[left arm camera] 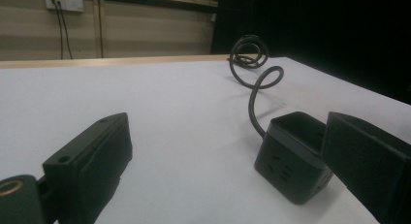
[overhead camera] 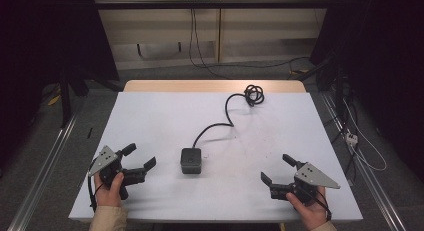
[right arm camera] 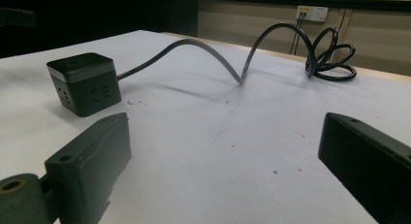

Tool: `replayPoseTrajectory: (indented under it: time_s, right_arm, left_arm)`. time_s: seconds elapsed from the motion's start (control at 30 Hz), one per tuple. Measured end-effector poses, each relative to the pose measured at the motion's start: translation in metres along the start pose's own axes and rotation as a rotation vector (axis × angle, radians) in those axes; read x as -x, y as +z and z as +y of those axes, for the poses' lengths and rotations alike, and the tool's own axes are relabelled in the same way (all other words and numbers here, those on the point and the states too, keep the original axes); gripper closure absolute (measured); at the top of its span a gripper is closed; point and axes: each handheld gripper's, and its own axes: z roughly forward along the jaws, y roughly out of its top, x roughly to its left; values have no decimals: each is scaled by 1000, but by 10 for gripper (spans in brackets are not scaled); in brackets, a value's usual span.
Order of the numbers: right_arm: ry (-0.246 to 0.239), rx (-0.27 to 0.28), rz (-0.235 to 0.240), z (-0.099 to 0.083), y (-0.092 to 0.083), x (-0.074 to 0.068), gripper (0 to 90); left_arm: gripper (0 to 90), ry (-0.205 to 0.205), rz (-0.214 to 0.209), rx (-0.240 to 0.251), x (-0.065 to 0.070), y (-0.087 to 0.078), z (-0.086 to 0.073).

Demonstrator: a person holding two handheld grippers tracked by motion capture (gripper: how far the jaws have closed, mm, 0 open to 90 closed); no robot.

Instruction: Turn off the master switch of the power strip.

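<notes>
A black cube power socket (overhead camera: 191, 160) sits near the middle of the white table (overhead camera: 160, 116); its black cable (overhead camera: 220, 125) snakes back to a coiled bundle (overhead camera: 254, 95) at the far edge. My left gripper (overhead camera: 139, 157) rests at the front left, open, jaws pointing toward the cube. My right gripper (overhead camera: 277, 169) rests at the front right, also open and holding nothing. In the left gripper view the cube (left arm camera: 291, 156) lies just behind the right jaw. In the right gripper view the cube (right arm camera: 85, 82) stands to the left, beyond the jaws, with the coil (right arm camera: 332, 56) farther back.
The white sheet covers a wooden table whose bare far edge (overhead camera: 215, 86) shows. Metal rails (overhead camera: 47, 161) run along both sides on the floor. A white power strip (overhead camera: 351, 137) and loose cables lie on the floor at the right. Wall sockets (left arm camera: 63, 1) sit behind the table.
</notes>
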Motion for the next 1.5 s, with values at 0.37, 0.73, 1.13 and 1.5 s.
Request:
replayPoseTrajectory:
  time_s: [0.37, 0.73, 1.13, 1.5]
  right_arm:
    - [-2, -2, 0, 0, 0, 0, 43]
    - [-2, -2, 2, 0, 1, 0, 43]
    - [-1, -1, 3, 0, 1, 0, 42]
    - [0, -2, 4, 0, 1, 0, 43]
  left_arm:
    - [29, 5, -38, 4, 3, 5, 4]
    - [28, 16, -81, -9, 9, 13, 8]
    - [35, 6, -125, -30, 15, 27, 10]
    - [92, 20, -156, -58, 19, 36, 10]
